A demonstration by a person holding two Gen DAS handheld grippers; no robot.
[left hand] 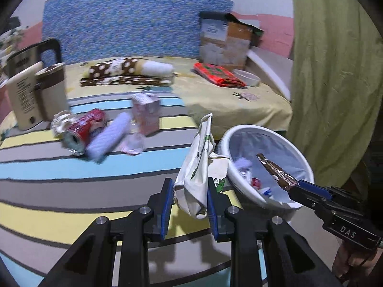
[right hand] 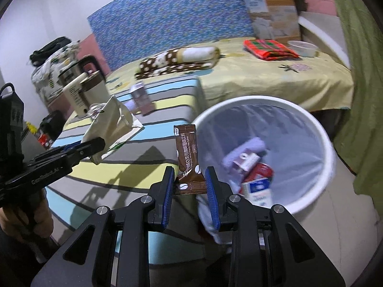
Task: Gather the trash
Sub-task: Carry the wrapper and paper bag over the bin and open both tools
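The right tongs [right hand: 189, 186] pinch a light, crinkly brown wrapper [right hand: 188, 153] by its sealed end beside the bin [right hand: 328, 148], while the left tongs [left hand: 190, 193] clamp a limp paper bag [left hand: 195, 167].

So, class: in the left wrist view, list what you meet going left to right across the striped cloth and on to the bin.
Beige kettle → red can → pink carton → white paper bag held in the left gripper → white bin → brown sachet in the right gripper.
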